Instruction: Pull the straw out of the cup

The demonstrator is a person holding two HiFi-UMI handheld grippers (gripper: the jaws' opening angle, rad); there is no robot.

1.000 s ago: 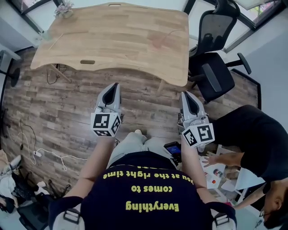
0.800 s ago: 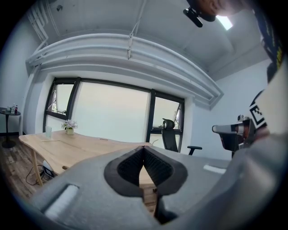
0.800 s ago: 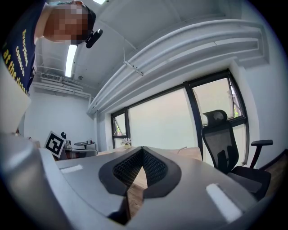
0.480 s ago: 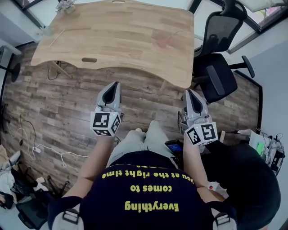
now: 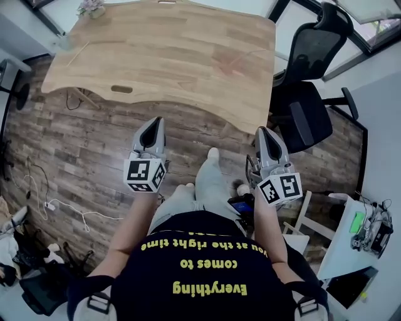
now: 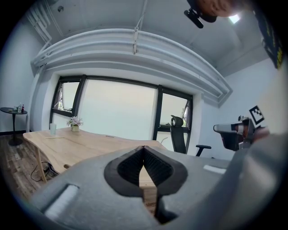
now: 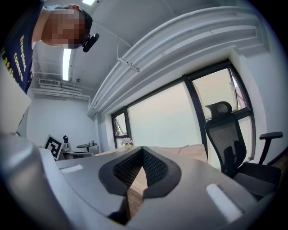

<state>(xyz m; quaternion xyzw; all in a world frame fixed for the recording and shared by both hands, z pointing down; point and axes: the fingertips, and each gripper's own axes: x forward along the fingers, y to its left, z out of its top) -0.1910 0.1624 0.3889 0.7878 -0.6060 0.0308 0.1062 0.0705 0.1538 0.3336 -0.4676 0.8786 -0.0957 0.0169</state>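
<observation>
A small pale cup point(image 5: 64, 42) stands at the far left corner of the wooden table point(image 5: 169, 56); the left gripper view shows the cup point(image 6: 53, 129) beside a thin straw-like stick point(image 6: 54, 137) lying flat on the tabletop. That stick point(image 5: 79, 55) also shows in the head view. My left gripper point(image 5: 158, 120) and right gripper point(image 5: 262, 130) hang over the floor short of the table's near edge, well away from the cup. Each is shut, tips touching, with nothing between them, as the left gripper point(image 6: 143, 147) and right gripper point(image 7: 142, 148) show in their own views.
A potted flower point(image 5: 91, 7) sits at the table's far left. A pinkish patch with a thin line point(image 5: 230, 61) lies on its right part. A black office chair point(image 5: 307, 94) stands right of the table. Cables point(image 5: 62, 213) trail on the floor at left.
The table has drawn nearer in the head view and a leg has stepped forward. The person in black at the lower right has left the view. Both grippers stay shut.
</observation>
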